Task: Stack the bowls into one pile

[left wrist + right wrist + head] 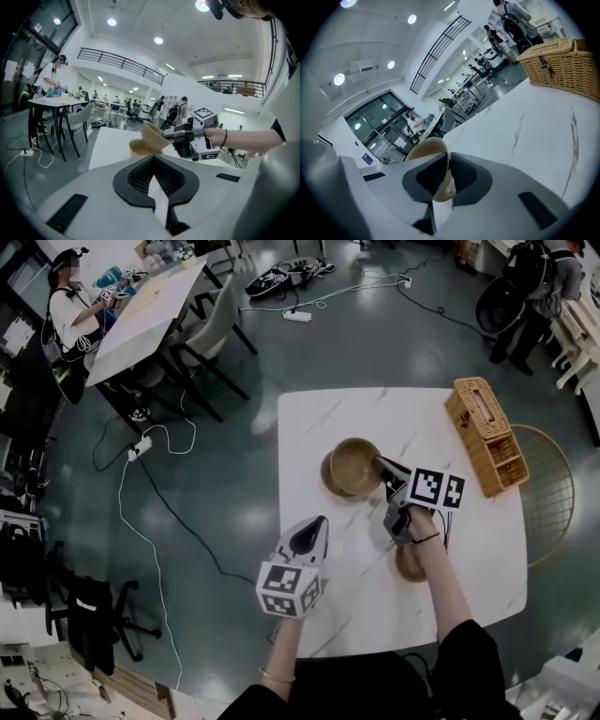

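Our left tool: clenched, empty. Our right tool: grasping rim of tilted bowl, over second bowl on bench.

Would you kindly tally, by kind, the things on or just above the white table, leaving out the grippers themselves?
Bowls: 3 (held bowl in the right gripper, bowl beneath it, partly hidden bowl)
Wicker basket: 1
Total: 4

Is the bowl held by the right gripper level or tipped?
Tipped: in the left gripper view the bowl hangs slanted from the right gripper, above another bowl.
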A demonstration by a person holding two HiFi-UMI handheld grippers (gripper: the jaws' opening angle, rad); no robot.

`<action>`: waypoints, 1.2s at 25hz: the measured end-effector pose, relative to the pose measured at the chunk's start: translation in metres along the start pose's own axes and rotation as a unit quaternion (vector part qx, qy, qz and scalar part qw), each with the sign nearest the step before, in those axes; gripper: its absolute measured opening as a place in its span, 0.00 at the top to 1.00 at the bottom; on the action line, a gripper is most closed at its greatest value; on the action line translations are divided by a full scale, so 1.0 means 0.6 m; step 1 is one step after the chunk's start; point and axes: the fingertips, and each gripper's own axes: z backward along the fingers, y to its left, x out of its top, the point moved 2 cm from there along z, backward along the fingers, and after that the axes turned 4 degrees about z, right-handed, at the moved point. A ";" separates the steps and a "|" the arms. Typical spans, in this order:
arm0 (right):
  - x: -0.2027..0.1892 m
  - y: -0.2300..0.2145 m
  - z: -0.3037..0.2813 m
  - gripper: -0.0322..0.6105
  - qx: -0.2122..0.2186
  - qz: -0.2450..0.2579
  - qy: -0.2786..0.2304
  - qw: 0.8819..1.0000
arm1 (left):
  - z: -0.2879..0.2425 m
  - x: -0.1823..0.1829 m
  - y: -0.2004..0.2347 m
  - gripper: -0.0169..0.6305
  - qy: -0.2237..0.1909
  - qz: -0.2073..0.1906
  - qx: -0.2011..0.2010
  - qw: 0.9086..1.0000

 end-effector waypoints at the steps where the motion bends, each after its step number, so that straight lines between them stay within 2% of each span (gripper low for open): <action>1: -0.003 0.000 -0.004 0.90 -0.003 0.004 0.006 1.000 | 0.000 -0.001 0.002 0.95 0.000 0.001 0.001 1.000; 6: -0.020 -0.004 -0.031 0.90 -0.021 0.022 0.029 0.999 | 0.000 -0.006 0.017 0.95 0.003 0.004 0.005 1.000; 15: -0.033 -0.007 -0.048 0.90 -0.040 0.036 0.038 0.998 | 0.002 -0.013 0.026 0.95 0.005 0.008 0.012 1.000; 27: -0.031 -0.013 -0.058 0.90 -0.090 0.106 0.045 0.989 | -0.002 -0.017 0.031 0.95 0.008 0.011 0.013 1.000; 30: -0.031 -0.010 -0.056 0.90 -0.087 0.112 0.043 0.989 | 0.000 -0.017 0.029 0.95 0.009 0.012 0.012 1.000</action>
